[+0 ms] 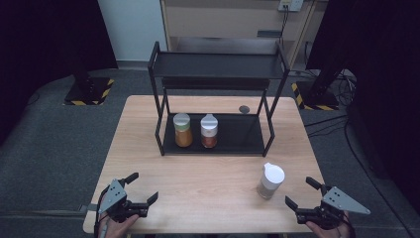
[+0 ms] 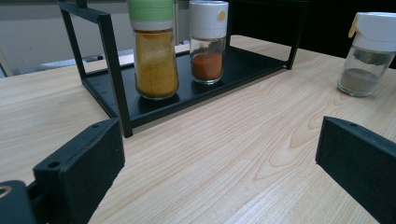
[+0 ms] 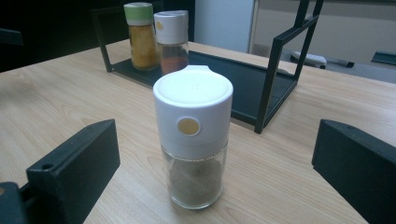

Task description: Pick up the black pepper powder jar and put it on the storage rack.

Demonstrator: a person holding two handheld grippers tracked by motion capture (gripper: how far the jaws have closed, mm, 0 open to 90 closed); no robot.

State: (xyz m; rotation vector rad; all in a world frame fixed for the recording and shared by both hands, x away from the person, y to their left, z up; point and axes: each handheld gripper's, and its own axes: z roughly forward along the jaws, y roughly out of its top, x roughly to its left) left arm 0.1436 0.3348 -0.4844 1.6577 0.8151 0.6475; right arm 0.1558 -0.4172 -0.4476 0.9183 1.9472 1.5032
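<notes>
A glass jar with a white cap (image 1: 270, 181) (image 3: 193, 140), holding a little grey-brown powder, stands upright on the wooden table (image 1: 208, 183) at the front right. My right gripper (image 1: 298, 191) (image 3: 217, 140) is open just to the right of it, jaws apart from the glass. My left gripper (image 1: 143, 186) (image 2: 219, 140) is open at the front left with bare wood between its jaws. On the black rack's lower shelf (image 1: 242, 136) stand a green-lidded jar of yellow powder (image 1: 183, 130) (image 2: 155, 56) and a white-lidded jar of orange-red powder (image 1: 209, 131) (image 2: 208, 44).
The black two-tier rack (image 1: 161, 119) stands at the table's middle back, its upper shelf (image 1: 218, 64) well above the jars. A small dark round disc (image 1: 244, 109) lies on the table behind the rack. Both hands sit at the table's front edge.
</notes>
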